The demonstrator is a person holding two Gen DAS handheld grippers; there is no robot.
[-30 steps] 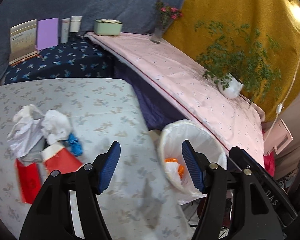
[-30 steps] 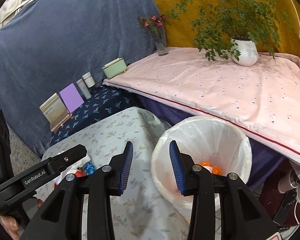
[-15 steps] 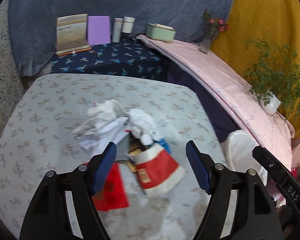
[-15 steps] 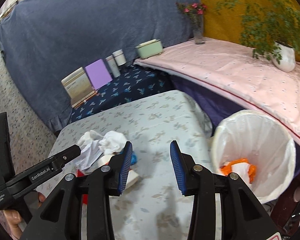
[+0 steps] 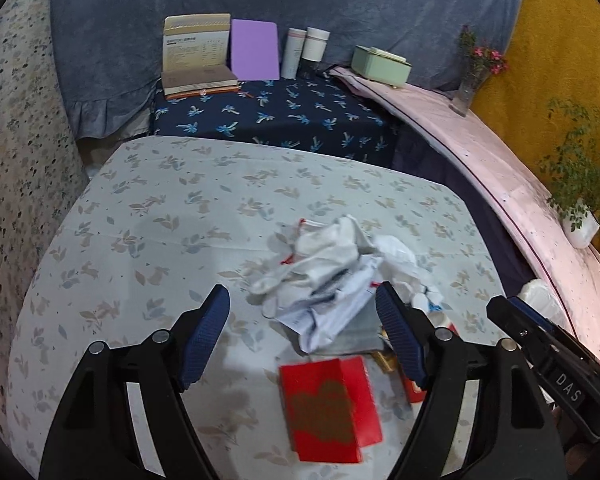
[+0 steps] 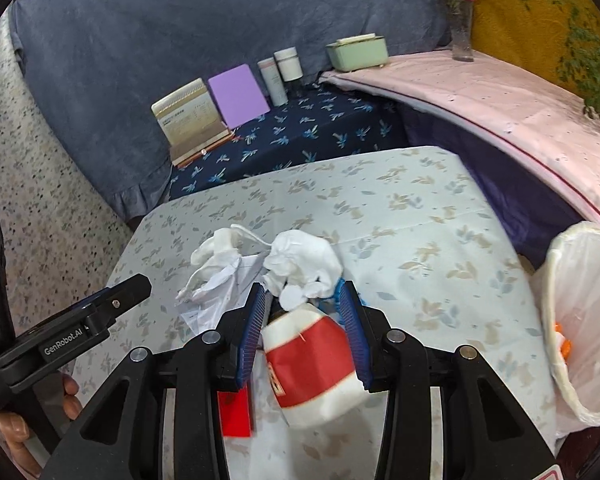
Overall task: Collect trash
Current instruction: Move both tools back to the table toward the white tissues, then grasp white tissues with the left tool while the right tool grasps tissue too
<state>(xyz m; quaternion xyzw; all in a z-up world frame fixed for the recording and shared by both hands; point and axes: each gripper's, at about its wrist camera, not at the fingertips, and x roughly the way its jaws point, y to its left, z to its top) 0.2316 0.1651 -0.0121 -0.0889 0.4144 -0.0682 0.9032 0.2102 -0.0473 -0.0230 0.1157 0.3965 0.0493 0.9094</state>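
Note:
A trash pile lies on the leaf-print table. It holds crumpled white paper, a red envelope, a white tissue and a red-and-white paper cup on its side. My left gripper hovers open just short of the crumpled paper, with the red envelope under it. My right gripper is open, its blue pads on either side of the cup's top without pressing on it. A bit of blue wrapper peeks out by the right pad.
A bin with a white liner stands off the table's right edge, with orange scraps inside. Behind are a dark blue patterned bench with books and bottles, a pink-covered shelf with a green box, a vase and a plant. A hand holds the left gripper.
Both grippers swung left from the bin to the trash pile and came lower. The left jaws spread wider. The cup now lies between the right fingers.

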